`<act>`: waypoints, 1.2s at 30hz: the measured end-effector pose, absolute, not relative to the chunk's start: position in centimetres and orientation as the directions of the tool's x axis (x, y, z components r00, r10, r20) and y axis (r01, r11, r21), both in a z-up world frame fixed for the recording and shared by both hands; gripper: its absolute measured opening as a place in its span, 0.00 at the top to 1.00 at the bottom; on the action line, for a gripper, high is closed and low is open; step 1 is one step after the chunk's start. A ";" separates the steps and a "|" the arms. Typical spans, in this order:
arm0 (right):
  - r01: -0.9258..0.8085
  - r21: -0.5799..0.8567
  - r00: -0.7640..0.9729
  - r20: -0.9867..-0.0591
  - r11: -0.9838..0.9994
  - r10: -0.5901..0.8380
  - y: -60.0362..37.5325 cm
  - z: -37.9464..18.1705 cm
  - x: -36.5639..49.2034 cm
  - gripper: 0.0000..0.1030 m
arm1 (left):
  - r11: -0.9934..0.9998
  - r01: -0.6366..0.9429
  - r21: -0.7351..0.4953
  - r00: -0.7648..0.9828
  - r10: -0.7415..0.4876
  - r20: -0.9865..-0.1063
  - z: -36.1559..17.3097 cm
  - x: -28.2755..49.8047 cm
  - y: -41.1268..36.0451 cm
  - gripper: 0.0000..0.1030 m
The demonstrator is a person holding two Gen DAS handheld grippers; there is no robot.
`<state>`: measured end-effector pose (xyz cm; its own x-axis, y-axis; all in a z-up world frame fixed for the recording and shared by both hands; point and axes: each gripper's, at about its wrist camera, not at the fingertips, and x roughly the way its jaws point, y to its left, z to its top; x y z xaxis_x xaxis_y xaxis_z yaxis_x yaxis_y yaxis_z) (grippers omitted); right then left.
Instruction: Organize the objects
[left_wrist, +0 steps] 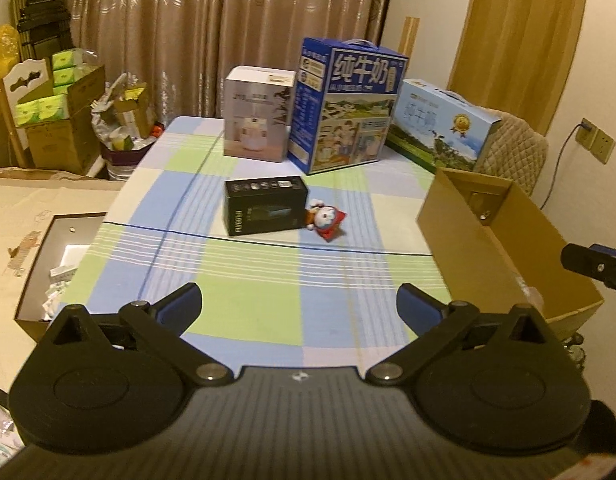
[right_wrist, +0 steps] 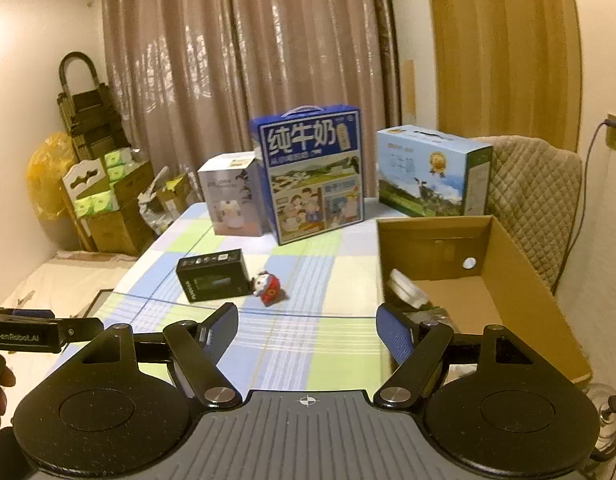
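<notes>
Both my grippers hang empty over the near table edge, the left gripper [left_wrist: 299,304] spread wide, the right gripper [right_wrist: 306,328] open narrower. Ahead of them lies the black box [left_wrist: 266,206], long axis crosswise, the toy [left_wrist: 325,220] touching its right end. Grabbing the box could knock the toy. The carton [right_wrist: 507,292] sits right.

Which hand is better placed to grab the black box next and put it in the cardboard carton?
Probably left. The black box lies almost straight ahead of the left gripper, whose jaws stand wide open and empty. From the right gripper it sits off to the left, though the cardboard carton is nearer that side.
</notes>
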<state>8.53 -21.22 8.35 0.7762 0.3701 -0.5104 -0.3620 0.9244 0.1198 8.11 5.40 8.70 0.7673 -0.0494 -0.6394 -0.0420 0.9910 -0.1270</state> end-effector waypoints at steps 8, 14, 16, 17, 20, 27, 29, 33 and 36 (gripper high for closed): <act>-0.394 0.112 0.754 -0.529 0.913 0.390 -18.6 6.9 9.8 0.29 | 0.990 -0.089 -0.111 0.762 -0.004 -0.647 7.6 9.5 7.6 0.01; -0.421 0.107 0.731 -0.548 0.901 0.406 -16.2 5.1 11.9 0.29 | 0.988 -0.117 -0.099 0.750 0.023 -0.661 6.0 11.3 9.0 0.01; -0.427 0.109 0.722 -0.557 0.898 0.411 -15.4 4.4 12.8 0.29 | 0.988 -0.123 -0.097 0.748 0.028 -0.663 5.4 12.0 9.4 0.01; -0.432 0.111 0.715 -0.562 0.895 0.415 -14.9 4.0 13.4 0.29 | 0.988 -0.124 -0.096 0.747 0.030 -0.665 5.1 12.4 9.6 0.01; -0.444 0.105 0.702 -0.576 0.890 0.418 -13.8 2.6 15.0 0.29 | 0.989 -0.125 -0.082 0.743 0.039 -0.668 3.8 14.0 10.1 0.01; -0.457 0.092 0.675 -0.612 0.885 0.413 -11.5 -1.2 19.7 0.29 | 0.990 -0.128 -0.060 0.743 0.055 -0.667 0.4 18.3 11.8 0.01; -0.468 0.087 0.666 -0.619 0.879 0.416 -10.9 -2.3 21.0 0.29 | 0.991 -0.122 -0.050 0.740 0.057 -0.670 -0.6 19.6 12.1 0.01; -0.482 0.075 0.661 -0.623 0.873 0.418 -10.1 -4.2 23.4 0.29 | 0.995 -0.095 -0.039 0.749 0.045 -0.661 -2.3 21.9 12.7 0.01; -0.487 0.079 0.655 -0.626 0.870 0.424 -9.7 -5.4 25.0 0.29 | 0.997 -0.073 -0.028 0.760 0.038 -0.649 -3.5 23.6 12.9 0.01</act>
<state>25.04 -9.66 -5.37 0.6551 0.4237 -0.6255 -0.4870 0.8698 0.0792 23.60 12.90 -3.52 0.7600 0.0381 -0.6487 -0.0735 0.9969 -0.0275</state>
